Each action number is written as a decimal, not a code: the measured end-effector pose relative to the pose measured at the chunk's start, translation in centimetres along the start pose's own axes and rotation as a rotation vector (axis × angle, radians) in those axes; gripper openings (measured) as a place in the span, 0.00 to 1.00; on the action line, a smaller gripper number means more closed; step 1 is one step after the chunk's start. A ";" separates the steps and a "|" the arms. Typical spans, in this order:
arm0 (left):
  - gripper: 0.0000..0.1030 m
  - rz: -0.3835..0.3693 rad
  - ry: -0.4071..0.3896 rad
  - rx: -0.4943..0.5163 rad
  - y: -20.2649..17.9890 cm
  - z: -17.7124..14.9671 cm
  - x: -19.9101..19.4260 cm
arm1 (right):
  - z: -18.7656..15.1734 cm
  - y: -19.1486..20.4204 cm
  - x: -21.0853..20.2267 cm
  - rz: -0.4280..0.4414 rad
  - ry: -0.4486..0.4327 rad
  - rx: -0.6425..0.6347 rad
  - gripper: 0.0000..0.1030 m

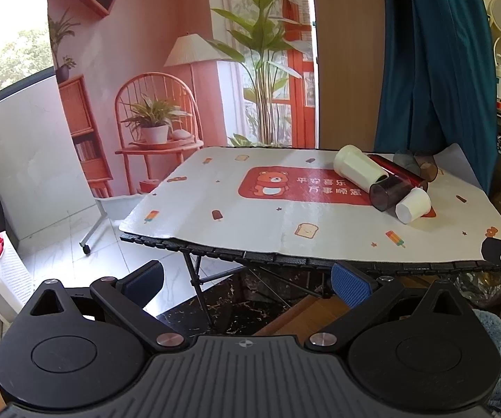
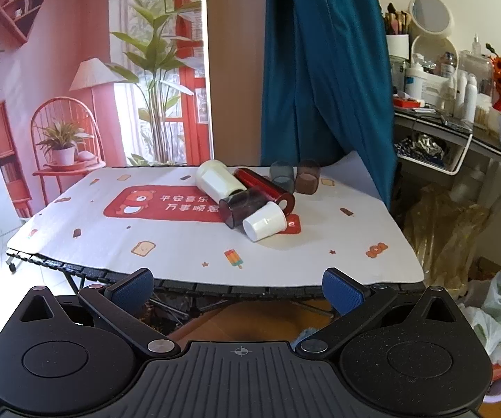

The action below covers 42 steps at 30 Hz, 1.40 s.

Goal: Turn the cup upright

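White paper cup (image 2: 263,221) lies on its side, mouth toward us, far ahead of both wide-open grippers; right gripper (image 2: 238,287) nearer.

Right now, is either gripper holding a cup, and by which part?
Nothing is held. The left gripper and right gripper both have open jaws, short of the table's near edge; the small white cup lies on its side, untouched.

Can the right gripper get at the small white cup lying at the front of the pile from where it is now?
Probably yes. The right gripper is open, short of the table edge, and the small white cup lies nearest, with bare tablecloth between. The dark tinted cup touching its left side may crowd one of the jaws.
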<state>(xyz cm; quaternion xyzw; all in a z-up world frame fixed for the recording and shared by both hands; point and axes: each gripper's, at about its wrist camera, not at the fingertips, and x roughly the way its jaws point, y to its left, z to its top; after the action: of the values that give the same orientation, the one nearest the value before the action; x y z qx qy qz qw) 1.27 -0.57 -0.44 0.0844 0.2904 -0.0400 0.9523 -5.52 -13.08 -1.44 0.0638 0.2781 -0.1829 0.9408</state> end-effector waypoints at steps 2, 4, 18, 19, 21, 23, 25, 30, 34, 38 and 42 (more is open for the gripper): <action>1.00 -0.004 0.006 -0.004 0.0 0.3 0.4 | 0.3 0.1 0.6 -0.001 0.007 0.001 1.00; 1.00 -0.012 0.009 -0.009 0.3 0.7 0.9 | 0.5 0.0 1.1 0.002 0.013 0.001 1.00; 1.00 -0.030 0.050 0.012 -1.1 3.9 6.2 | 4.2 -0.7 6.4 -0.020 -0.002 -0.002 1.00; 1.00 -0.031 0.052 0.013 -1.3 4.1 6.5 | 4.6 -0.8 6.8 -0.020 -0.005 0.001 1.00; 1.00 -0.032 0.054 0.015 -1.6 4.5 7.2 | 5.3 -1.2 7.5 -0.019 -0.010 0.010 1.00; 1.00 -0.033 0.053 0.019 -1.9 4.9 7.7 | 6.1 -1.6 8.3 -0.021 -0.015 0.017 1.00; 1.00 -0.032 0.054 0.023 -2.2 5.3 8.3 | 6.7 -1.9 9.0 -0.023 -0.020 0.022 1.00; 1.00 -0.032 0.060 0.012 -2.2 6.1 9.6 | 7.8 -2.1 10.8 -0.014 -0.026 0.015 1.00; 1.00 -0.035 0.068 -0.018 -2.0 6.7 10.8 | 8.6 -2.2 12.2 -0.002 -0.022 0.018 1.00; 1.00 -0.031 0.071 -0.030 -2.1 7.3 12.0 | 9.1 -2.2 13.8 0.008 -0.015 0.017 1.00; 1.00 -0.033 0.078 -0.017 -2.6 8.0 13.5 | 9.3 -2.5 15.8 0.014 -0.006 0.023 1.00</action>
<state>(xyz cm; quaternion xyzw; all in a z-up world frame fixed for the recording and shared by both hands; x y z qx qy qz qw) 16.55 -4.95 -1.80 0.0732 0.3289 -0.0499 0.9402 10.47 -22.37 -2.28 0.0758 0.2729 -0.1798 0.9421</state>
